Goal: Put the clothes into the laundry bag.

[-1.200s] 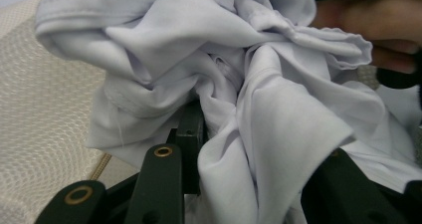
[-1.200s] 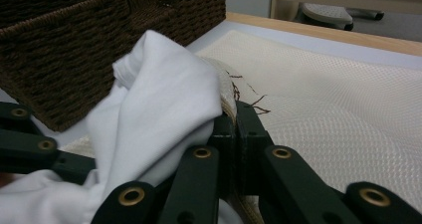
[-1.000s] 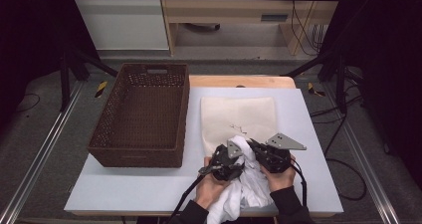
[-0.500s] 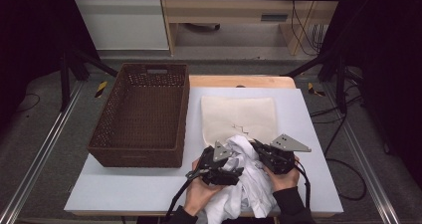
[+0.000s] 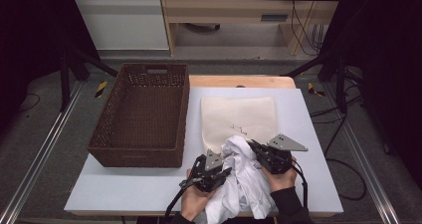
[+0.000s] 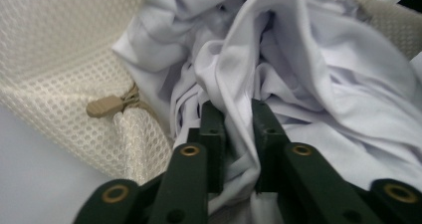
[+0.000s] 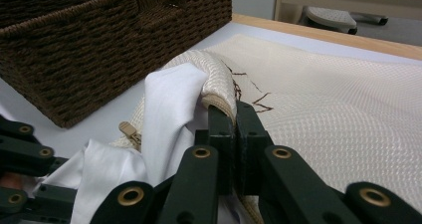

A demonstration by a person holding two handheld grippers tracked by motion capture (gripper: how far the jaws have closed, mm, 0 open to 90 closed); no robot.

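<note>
Wicker basket (image 5: 139,115) sits toward the table's (image 5: 318,184) left edge; the mesh bag (image 5: 239,115) lies right of it. At the near edge, the white garment (image 5: 244,184) bunches at its mouth. Right gripper (image 7: 234,115) is clamped on the bag's rim; left gripper (image 6: 238,115), jaws just closing, pinches a fold. Push cloth deep, keeping the rim lifted.

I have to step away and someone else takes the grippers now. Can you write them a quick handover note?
Left gripper: jaws have just been closing, now pinching a fold of the white garment.
Right gripper: shut on the rim of the cream mesh bag, holding its mouth up.
Done: garment partly in the bag's mouth.
Left: push the rest in; most hangs over the table's near edge. Wicker basket stands empty.
</note>
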